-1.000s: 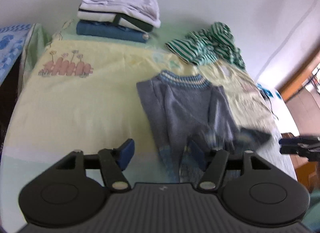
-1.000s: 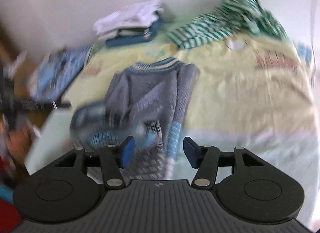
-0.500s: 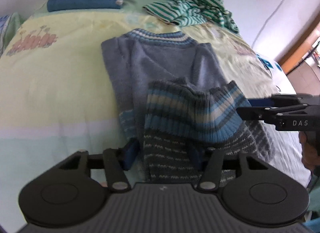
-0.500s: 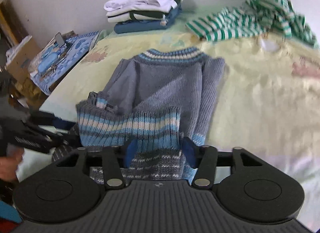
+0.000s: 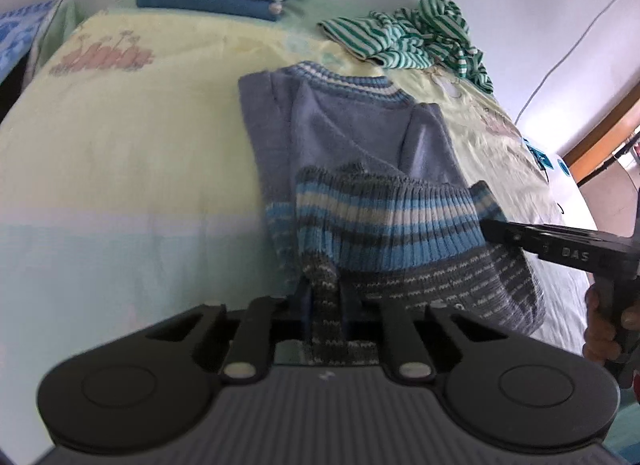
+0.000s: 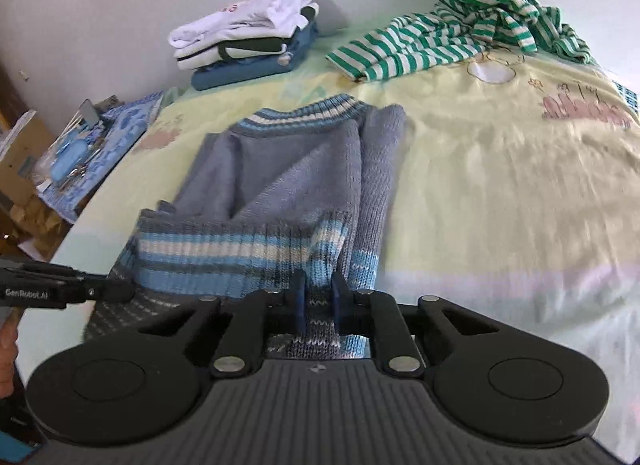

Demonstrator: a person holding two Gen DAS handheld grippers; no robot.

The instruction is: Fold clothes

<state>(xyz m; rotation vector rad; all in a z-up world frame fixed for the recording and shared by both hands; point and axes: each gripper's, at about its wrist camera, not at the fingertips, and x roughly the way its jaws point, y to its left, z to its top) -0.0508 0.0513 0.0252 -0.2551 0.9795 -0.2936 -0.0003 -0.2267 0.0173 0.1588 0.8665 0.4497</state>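
Knitwear fills the left wrist view: the grey-blue sweater (image 5: 360,137) lies on the bed (image 5: 120,125) straight ahead of the left tool (image 5: 326,301), collar at the far end, sleeves laid inward, and its ribbed striped hem (image 5: 384,221) is doubled up just in front of the tool. The jaws are closing with a narrow strip of the patterned lower edge pinched between them, so the bite looks thin; if the hem is carried toward the collar, I judge the loose knit could slide out, or only one layer could come up and leave the fold crooked. Off to the right, the right tool (image 5: 490,227) bites the other hem corner, and its body reads "DAS". In the right wrist view, the right tool (image 6: 318,297) is likewise closing on a strip of the same edge directly before it, the striped hem (image 6: 236,253) bunched to the left. Uneven lifting by the two sides could skew the fold or drag a tucked sleeve out. The left tool (image 6: 120,290), at the far left, reads "GenRobot.AI". A folded stack (image 6: 244,45) and a green striped garment (image 6: 460,33) lie well beyond; no writing on them is legible.
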